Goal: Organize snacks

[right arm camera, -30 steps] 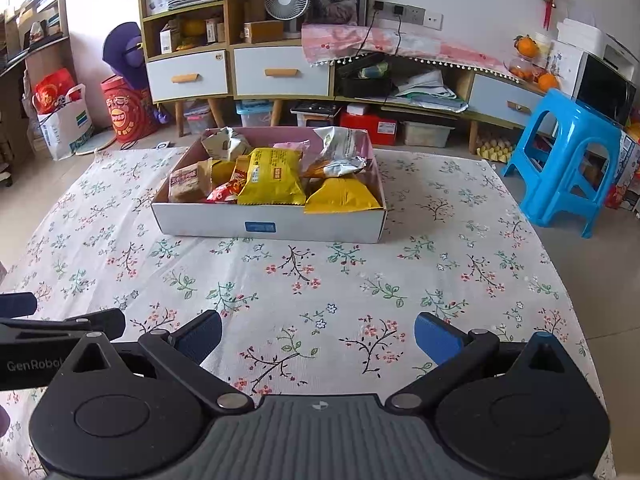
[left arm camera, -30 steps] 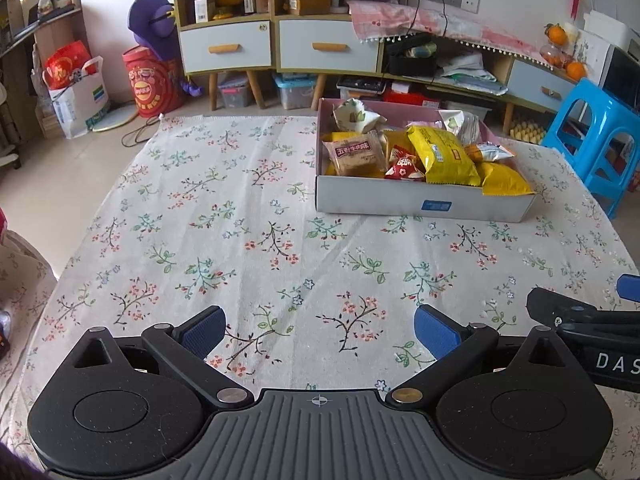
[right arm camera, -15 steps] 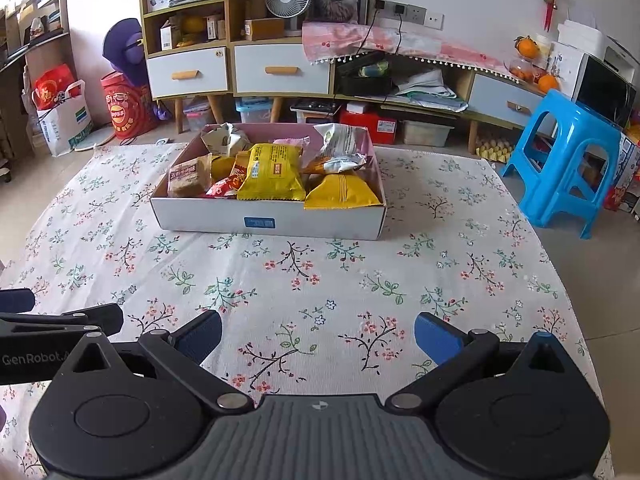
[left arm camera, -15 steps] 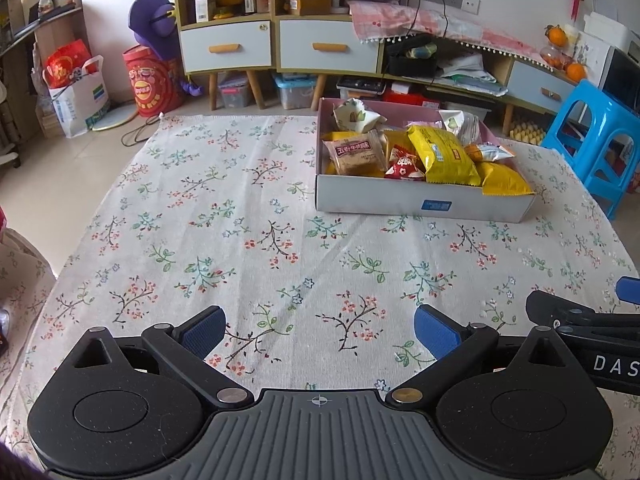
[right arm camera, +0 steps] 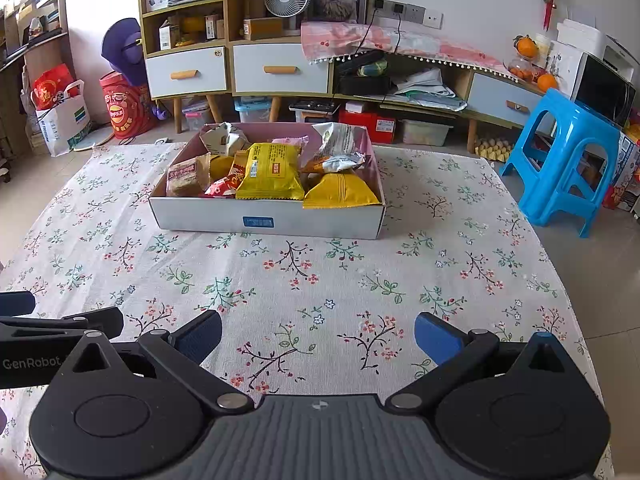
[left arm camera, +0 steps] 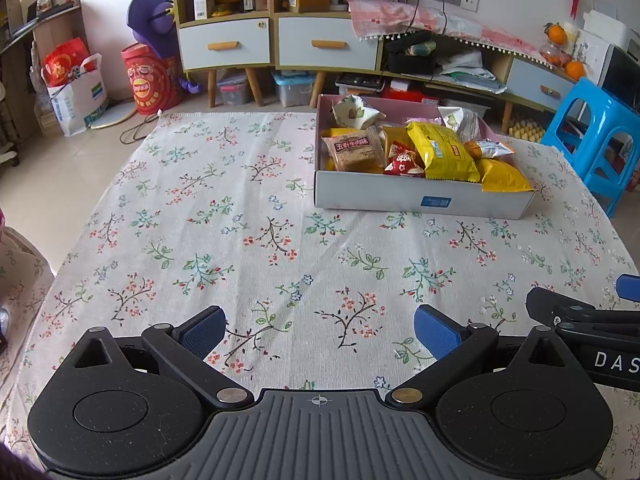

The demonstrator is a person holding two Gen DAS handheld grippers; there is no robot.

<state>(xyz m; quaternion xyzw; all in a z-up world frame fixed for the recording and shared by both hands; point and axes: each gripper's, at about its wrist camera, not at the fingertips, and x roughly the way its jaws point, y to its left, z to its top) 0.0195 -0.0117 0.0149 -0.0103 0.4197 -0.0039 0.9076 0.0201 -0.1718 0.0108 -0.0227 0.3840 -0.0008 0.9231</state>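
A white cardboard box sits on the far part of the floral tablecloth, full of snack packets: a large yellow bag, a brown biscuit pack, a small red packet and an orange-yellow bag. My left gripper is open and empty, low over the near cloth, well short of the box. My right gripper is open and empty too, beside the left one. Each gripper shows at the edge of the other's view.
The floral tablecloth covers the table. Beyond it stand drawer cabinets, a blue plastic stool at the right, and bags and a red drum on the floor at the left.
Both grippers have drifted slightly; the box sits a little lower and nearer in the right wrist view. Both stay open and empty.
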